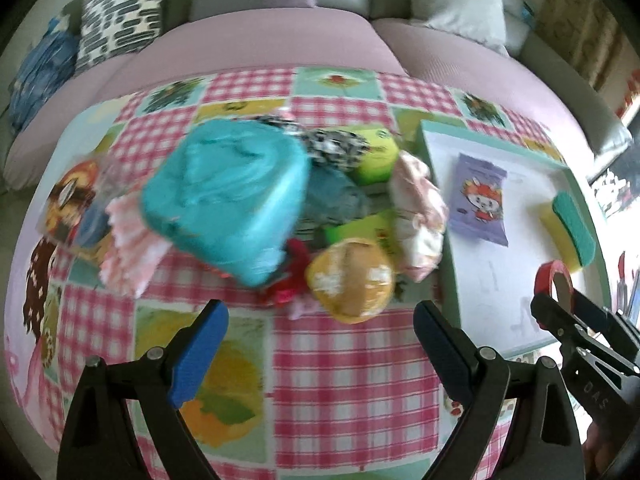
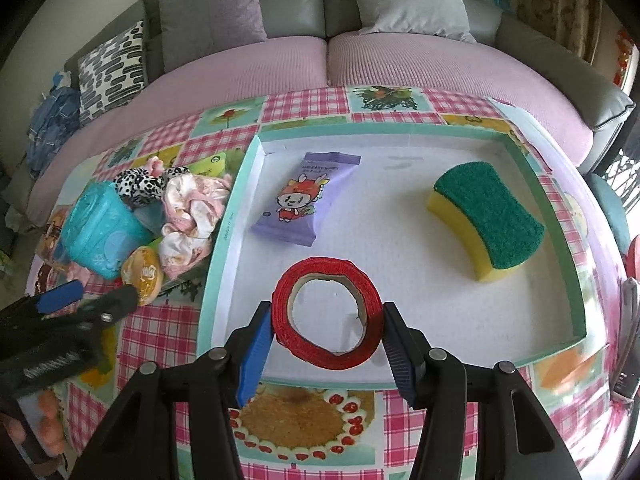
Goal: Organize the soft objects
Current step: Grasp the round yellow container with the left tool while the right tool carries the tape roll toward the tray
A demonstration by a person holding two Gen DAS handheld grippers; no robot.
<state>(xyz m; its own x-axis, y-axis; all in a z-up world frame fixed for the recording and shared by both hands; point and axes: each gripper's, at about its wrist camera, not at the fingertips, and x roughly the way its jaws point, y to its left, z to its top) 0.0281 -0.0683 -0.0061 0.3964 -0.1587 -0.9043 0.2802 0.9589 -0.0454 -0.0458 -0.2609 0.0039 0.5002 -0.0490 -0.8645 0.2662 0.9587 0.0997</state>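
pinching a roll of red tape [image 2: 326,314] by its outer rim, the right tongs [image 2: 326,334] hold it flat between the two blue pads [image 2: 256,356], above the near part of the white tray with a teal rim [image 2: 218,280]. in that tray lie a purple snack packet [image 2: 306,200] toward the far left and a yellow sponge with a green scouring face [image 2: 486,220] toward the right, well apart from each other.

the left tongs [image 1: 320,348] are spread wide with nothing between them, hanging over the checked pink cloth on the tabletop [image 1: 352,380]. just beyond them sits the heap of soft things, left of the tray: a turquoise wipes pack [image 1: 224,196] on top, a leopard-print scrunchie [image 1: 332,146], a pale pink cloth bundle [image 1: 420,216] just beside the tray's edge, a round yellow bun-like packet [image 1: 352,284] nearest the tongs, and a pink fluffy cloth [image 1: 128,248] on the left. the left view is blurred, so finer detail in the heap cannot be told. a lilac-covered sofa [image 2: 320,60] with cushions stands behind.
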